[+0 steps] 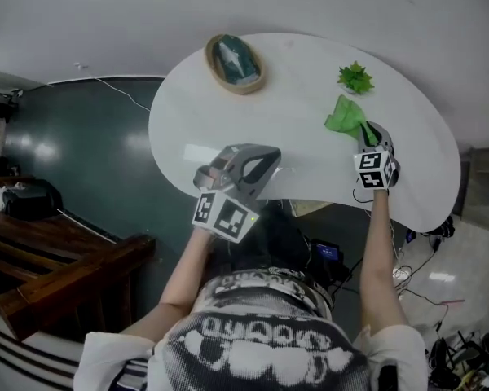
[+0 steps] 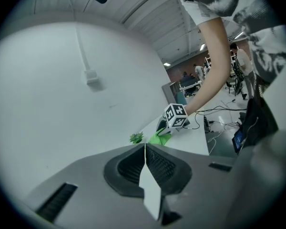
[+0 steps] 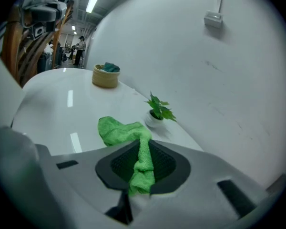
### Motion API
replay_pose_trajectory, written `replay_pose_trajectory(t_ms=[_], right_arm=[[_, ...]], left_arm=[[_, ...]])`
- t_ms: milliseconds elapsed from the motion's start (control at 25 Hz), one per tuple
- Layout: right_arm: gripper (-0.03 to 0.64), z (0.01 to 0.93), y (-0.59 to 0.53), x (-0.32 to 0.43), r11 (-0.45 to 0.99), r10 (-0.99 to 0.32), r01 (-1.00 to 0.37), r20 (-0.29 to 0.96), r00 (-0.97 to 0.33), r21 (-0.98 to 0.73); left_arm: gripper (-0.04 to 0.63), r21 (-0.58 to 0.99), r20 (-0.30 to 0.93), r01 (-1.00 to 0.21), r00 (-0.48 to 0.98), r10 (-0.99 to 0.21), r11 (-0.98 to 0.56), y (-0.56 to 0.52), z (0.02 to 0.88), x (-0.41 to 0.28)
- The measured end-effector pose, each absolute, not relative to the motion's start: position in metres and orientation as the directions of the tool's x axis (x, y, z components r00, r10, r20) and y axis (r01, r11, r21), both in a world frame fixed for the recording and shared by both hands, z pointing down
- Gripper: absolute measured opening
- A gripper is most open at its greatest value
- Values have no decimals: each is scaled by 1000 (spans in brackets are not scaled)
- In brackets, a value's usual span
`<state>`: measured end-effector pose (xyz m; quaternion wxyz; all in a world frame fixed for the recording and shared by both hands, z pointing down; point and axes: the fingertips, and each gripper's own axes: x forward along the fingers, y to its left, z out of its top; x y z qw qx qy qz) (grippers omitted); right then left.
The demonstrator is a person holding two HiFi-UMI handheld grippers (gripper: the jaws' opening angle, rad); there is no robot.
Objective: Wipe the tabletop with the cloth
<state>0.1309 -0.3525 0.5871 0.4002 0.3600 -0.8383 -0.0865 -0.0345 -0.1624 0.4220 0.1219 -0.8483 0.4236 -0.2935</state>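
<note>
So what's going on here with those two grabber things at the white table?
A person stands at a white table with a gripper in each hand. The right gripper is clamped on a green cloth whose free end lies on the tabletop beside a small potted plant. The left gripper is shut and empty near the table's front edge.

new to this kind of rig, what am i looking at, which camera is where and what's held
A person holds a two-jaw gripper in each hand. One picture is from a camera on their head, looking down; the other two are from cameras riding on the grippers. On the white table stand a potted plant and a woven basket with something teal inside. The right gripper is shut on a green cloth lying on the table. The left gripper is shut and empty.
</note>
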Motion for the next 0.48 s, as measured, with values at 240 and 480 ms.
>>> replay_pose_trajectory(t_ms=[240, 480], right_arm=[[51, 591, -368, 223, 646, -720, -610, 632, -287, 458], [51, 592, -372, 308, 551, -752, -684, 639, -158, 479]], left_arm=[[6, -447, 404, -600, 527, -748, -664, -174, 425, -5], [8, -436, 418, -564, 563, -713, -701, -176, 430, 12]])
